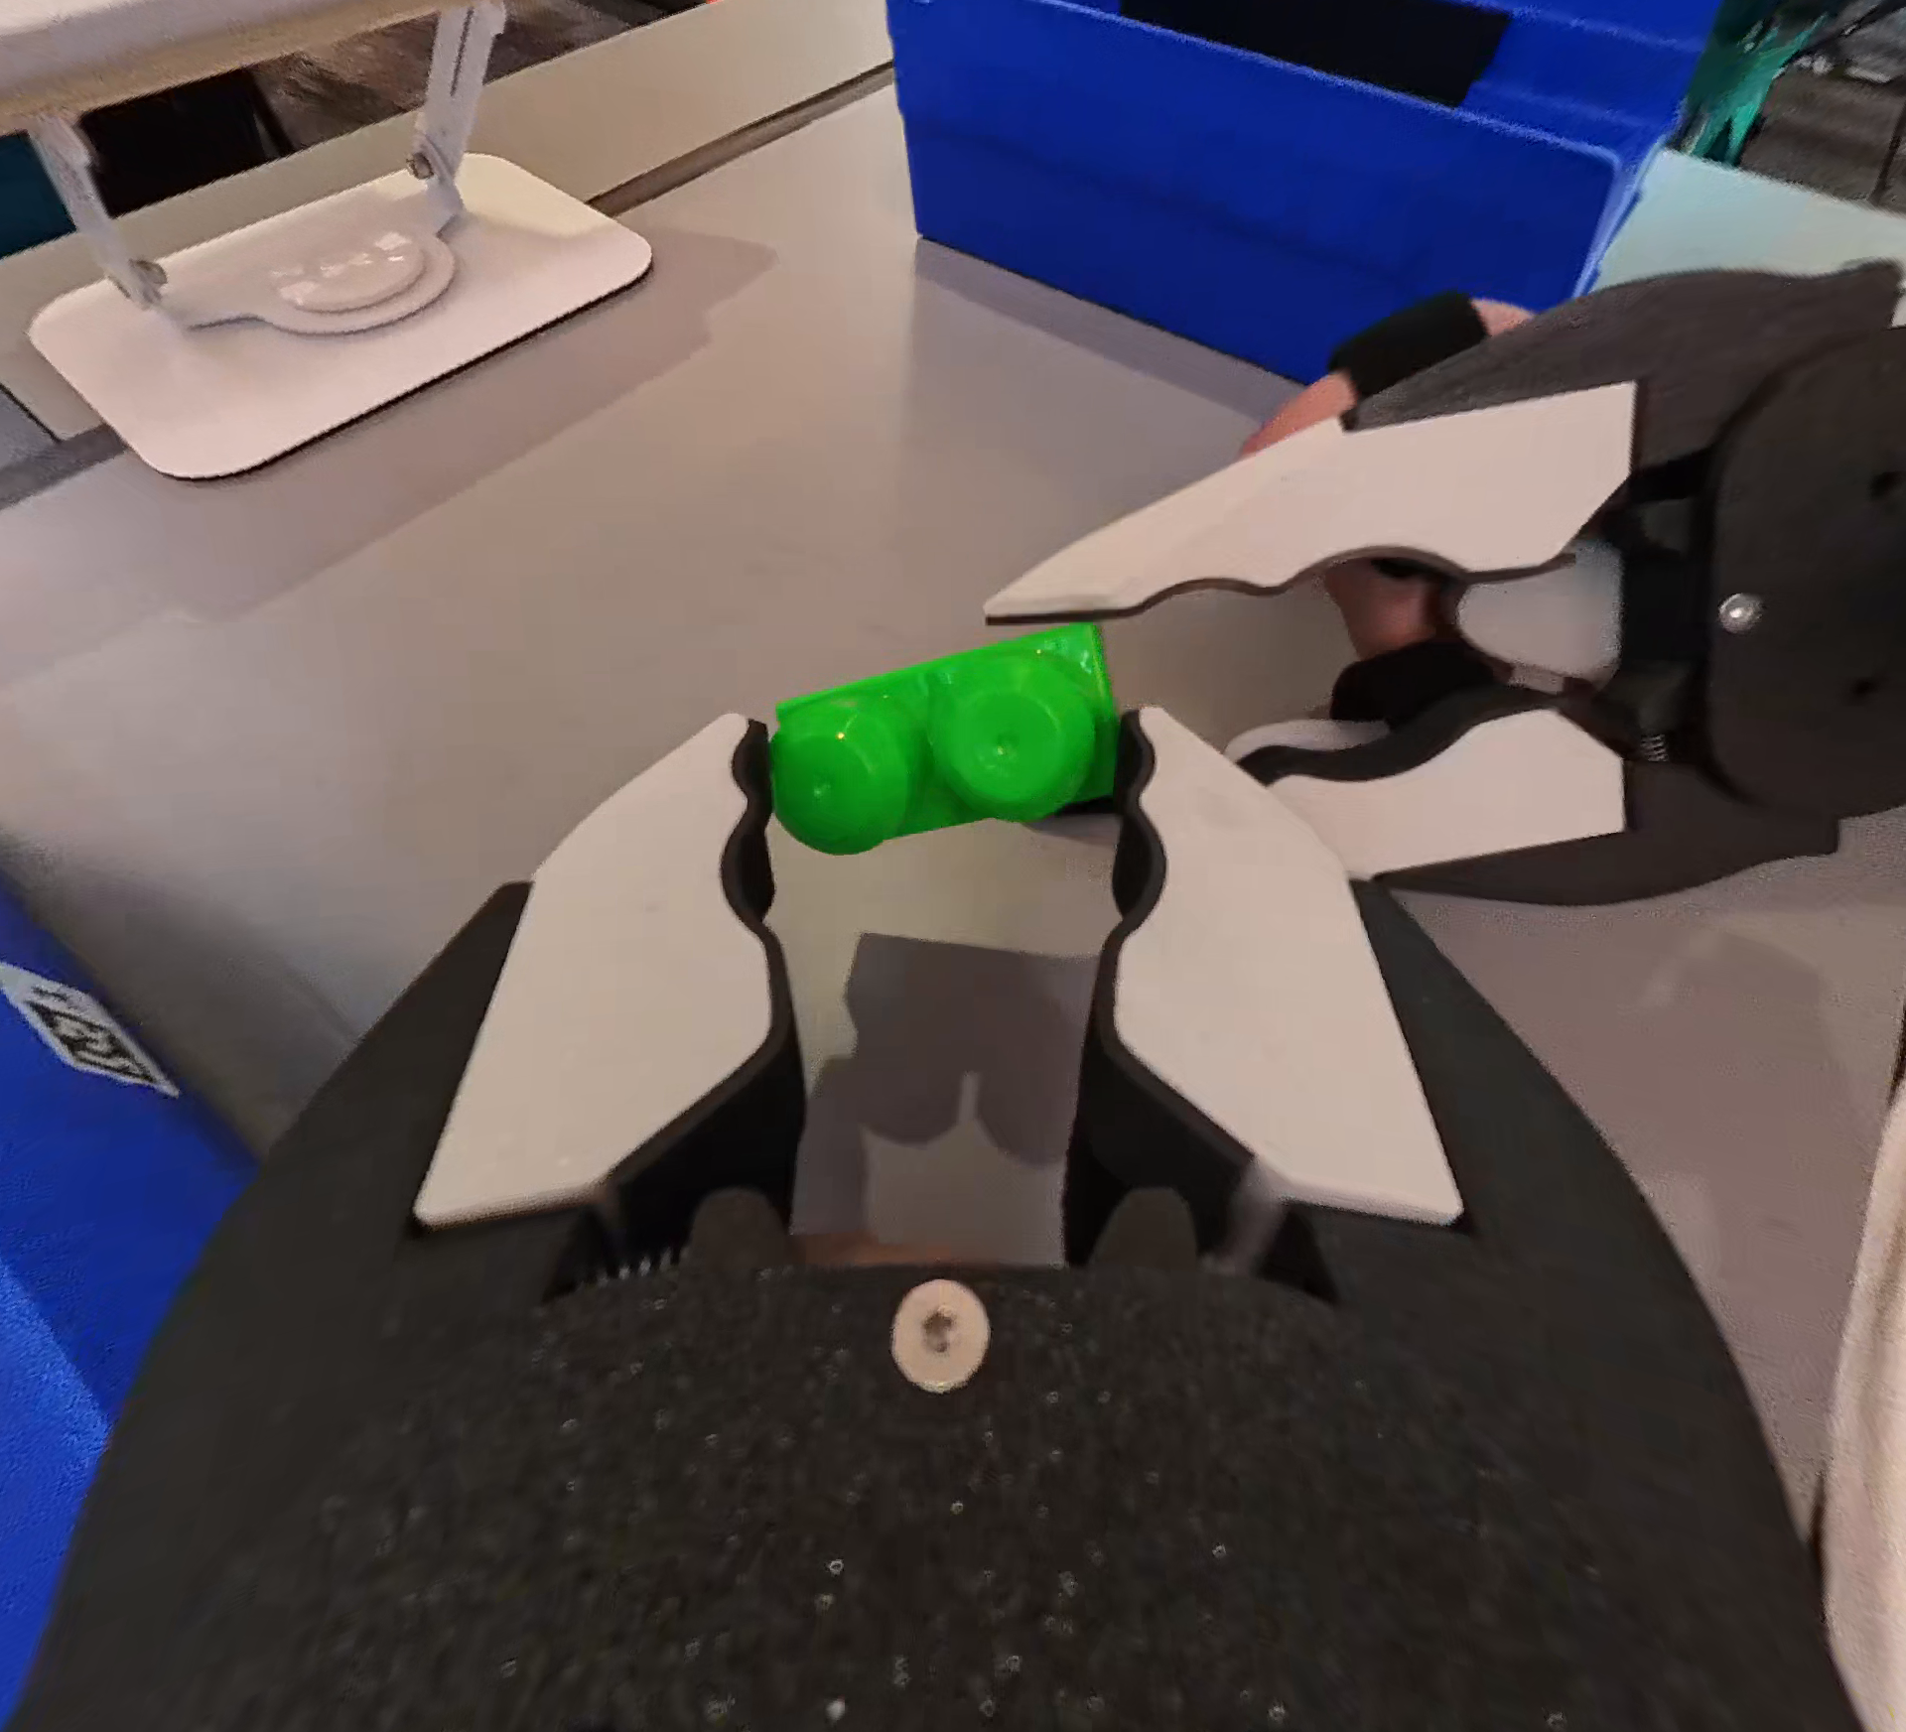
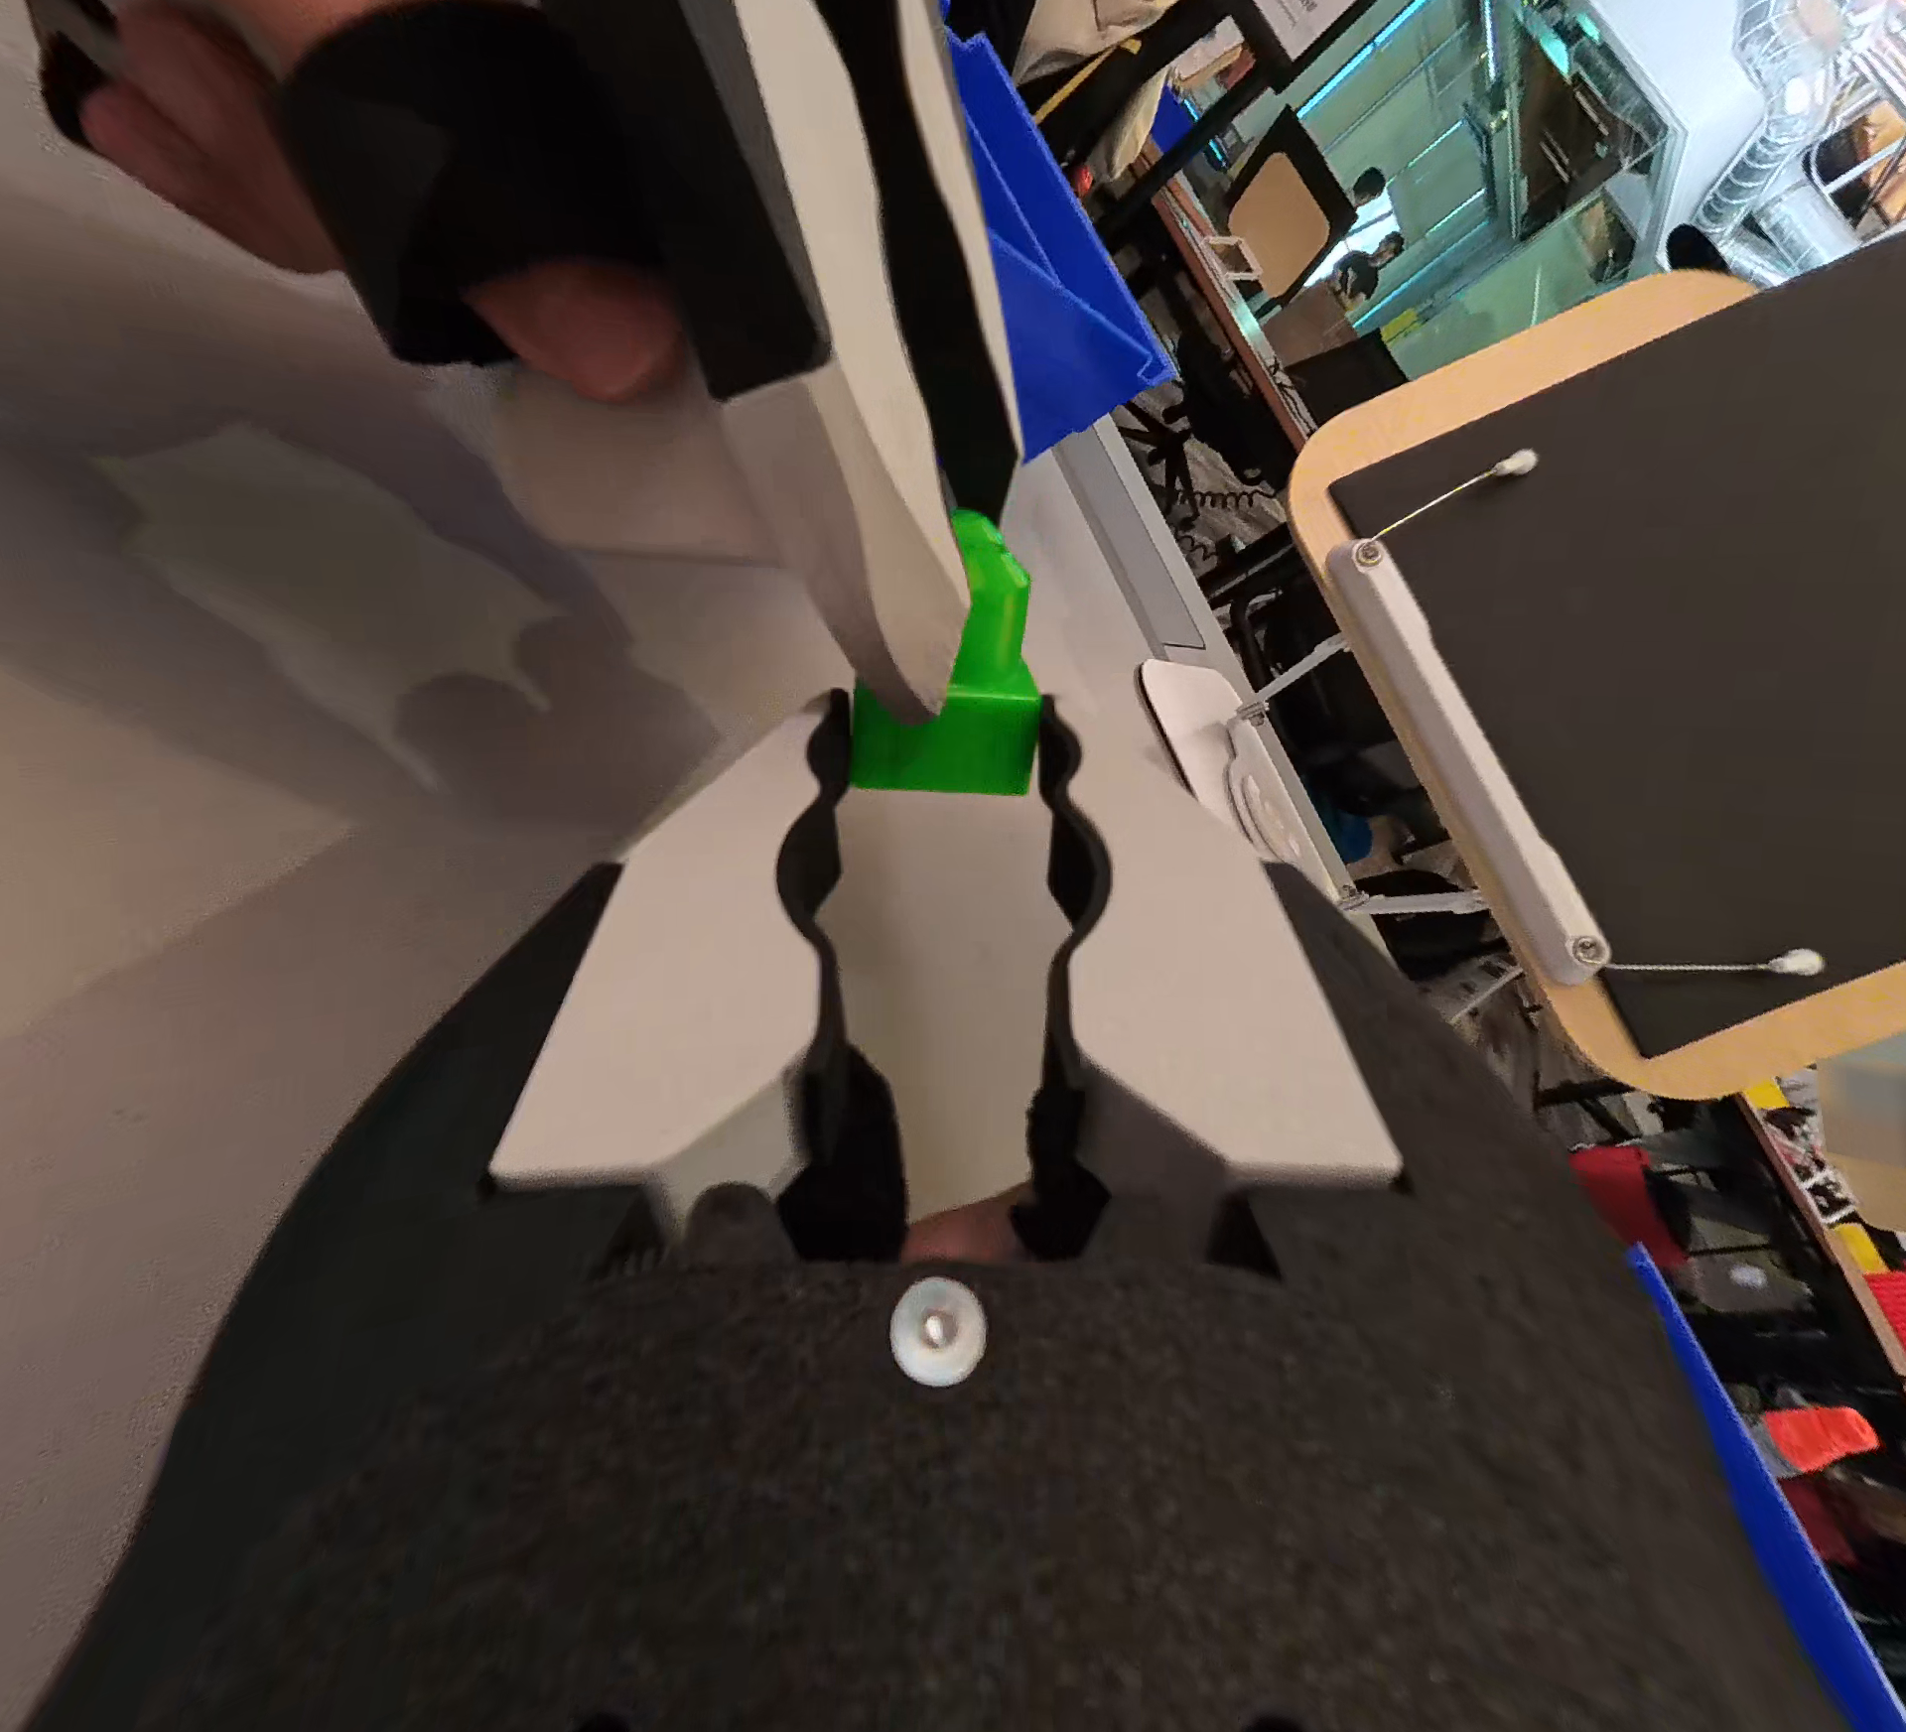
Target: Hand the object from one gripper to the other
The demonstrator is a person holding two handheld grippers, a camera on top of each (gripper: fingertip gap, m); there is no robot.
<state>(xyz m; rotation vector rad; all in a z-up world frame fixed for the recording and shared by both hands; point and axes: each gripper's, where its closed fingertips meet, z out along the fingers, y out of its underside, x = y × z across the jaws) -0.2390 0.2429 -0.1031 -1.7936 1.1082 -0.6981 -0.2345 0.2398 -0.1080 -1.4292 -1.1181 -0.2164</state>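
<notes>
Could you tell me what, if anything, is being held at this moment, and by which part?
The green toy block sits between both claws: the left claw grips its studded end, the right claw its square base end.

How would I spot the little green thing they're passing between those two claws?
Start at the big blue bin at the back of the grey table. In front of it two white-fingered grippers meet, and pinched between their tips is the green block. It is bright lime with two round studs, the only green thing there.

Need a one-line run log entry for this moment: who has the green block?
phase: handover | green block: off table | left hand-held gripper: shut on block | right hand-held gripper: shut on block | release: not yet
</notes>
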